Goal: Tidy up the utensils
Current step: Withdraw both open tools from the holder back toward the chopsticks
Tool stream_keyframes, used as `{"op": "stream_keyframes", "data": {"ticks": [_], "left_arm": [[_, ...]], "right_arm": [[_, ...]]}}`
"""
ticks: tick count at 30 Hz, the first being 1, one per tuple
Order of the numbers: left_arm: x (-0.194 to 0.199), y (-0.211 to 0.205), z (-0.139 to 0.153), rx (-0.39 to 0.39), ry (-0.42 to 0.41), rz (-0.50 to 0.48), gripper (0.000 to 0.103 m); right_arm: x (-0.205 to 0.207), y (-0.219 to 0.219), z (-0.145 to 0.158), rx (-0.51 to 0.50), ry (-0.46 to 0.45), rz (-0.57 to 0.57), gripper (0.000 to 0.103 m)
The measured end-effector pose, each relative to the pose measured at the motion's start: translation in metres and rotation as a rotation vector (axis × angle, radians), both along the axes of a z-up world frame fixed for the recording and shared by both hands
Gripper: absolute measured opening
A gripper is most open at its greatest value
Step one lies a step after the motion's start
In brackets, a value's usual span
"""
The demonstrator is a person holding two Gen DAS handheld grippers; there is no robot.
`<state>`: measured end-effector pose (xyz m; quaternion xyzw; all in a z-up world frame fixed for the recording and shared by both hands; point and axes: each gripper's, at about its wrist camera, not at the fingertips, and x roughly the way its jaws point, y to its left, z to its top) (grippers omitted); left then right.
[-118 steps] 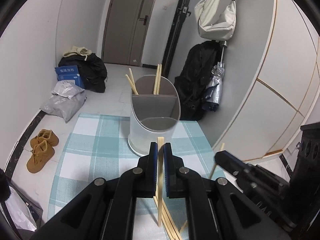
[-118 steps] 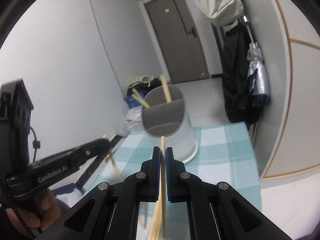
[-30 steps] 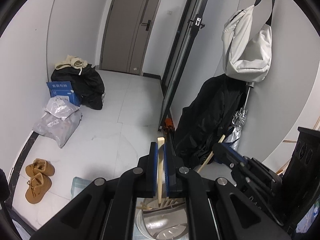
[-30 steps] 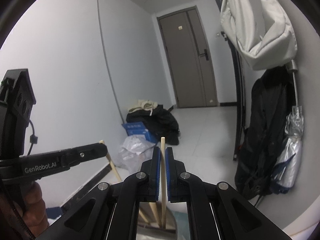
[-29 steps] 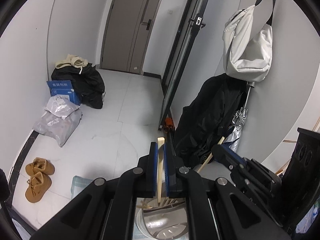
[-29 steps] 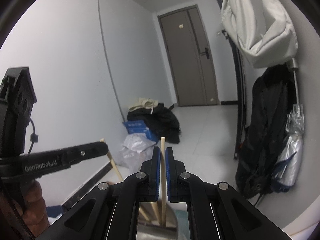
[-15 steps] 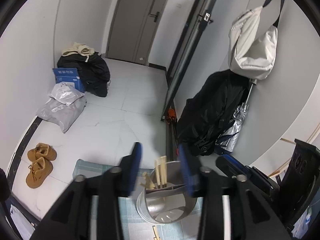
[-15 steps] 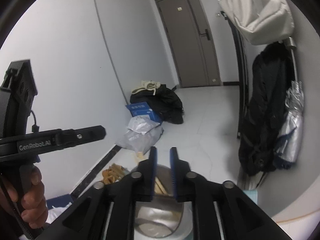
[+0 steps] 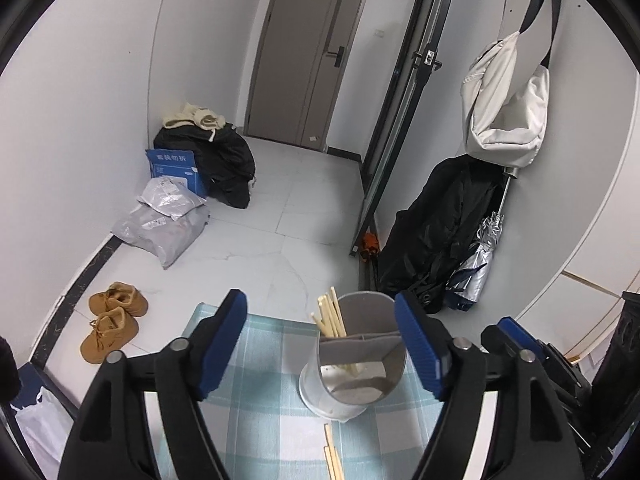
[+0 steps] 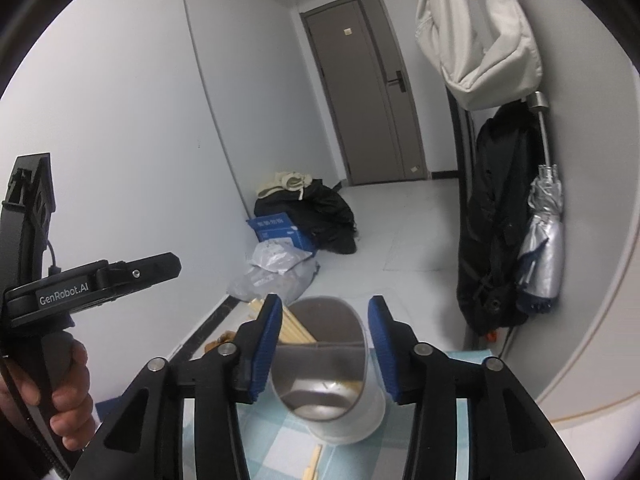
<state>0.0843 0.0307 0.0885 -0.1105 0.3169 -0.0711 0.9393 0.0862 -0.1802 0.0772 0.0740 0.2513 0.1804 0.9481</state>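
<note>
Left gripper (image 9: 320, 334): black plastic arms, ribbed blue pads; jaws have just been opening and stand wide apart, nothing gripped. The holder shows in the gap beyond them.
Right gripper (image 10: 323, 346): same build; jaws have just been opening, released, no chopstick between the pads.
Holder (image 9: 354, 364): round metal cup, dull grey sheen, slanted rim, inner divider; stands upright on the cloth.
Chopsticks in holder (image 9: 331, 318): pale wood, thin square sticks, leaning in the far-left compartment, tips above the rim.
Loose chopsticks (image 9: 333, 456): same pale wood, flat on the cloth just in front of the holder.
Cloth (image 9: 264, 400): woven, teal and white check.
Person's hand (image 10: 64, 392): wrapped around the left gripper's black handle, seen from the right wrist.
</note>
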Motion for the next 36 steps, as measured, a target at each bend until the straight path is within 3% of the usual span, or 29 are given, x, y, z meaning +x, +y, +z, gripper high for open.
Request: {"op": "stream_keyframes", "data": {"ticks": [5, 12, 15, 20, 29, 36], "left_arm": [[-0.023, -0.002, -0.002, 0.018, -0.026, 0.007, 0.082], [-0.051, -0.011, -0.014, 0.078, -0.054, -0.007, 0.082], [-0.063, -0.015, -0.021, 0.114, -0.071, -0.007, 0.087], [-0.074, -0.017, -0.036, 0.111, -0.079, -0.015, 0.091], [-0.082, -0.015, -0.07, 0.082, -0.027, -0.009, 0.091], [-0.082, -0.017, -0.099, 0.082, 0.018, -0.027, 0.091]], "right_arm": [[-0.029, -0.001, 0.004, -0.007, -0.022, -0.022, 0.058], [-0.065, -0.005, -0.008, -0.022, -0.024, -0.064, 0.07], [-0.076, -0.007, -0.017, -0.035, -0.024, -0.087, 0.071], [-0.091, -0.012, -0.035, -0.035, 0.007, -0.102, 0.074], [-0.106, -0.014, -0.075, -0.059, 0.069, -0.122, 0.085], [-0.105, -0.014, -0.104, -0.069, 0.136, -0.12, 0.085]]}}
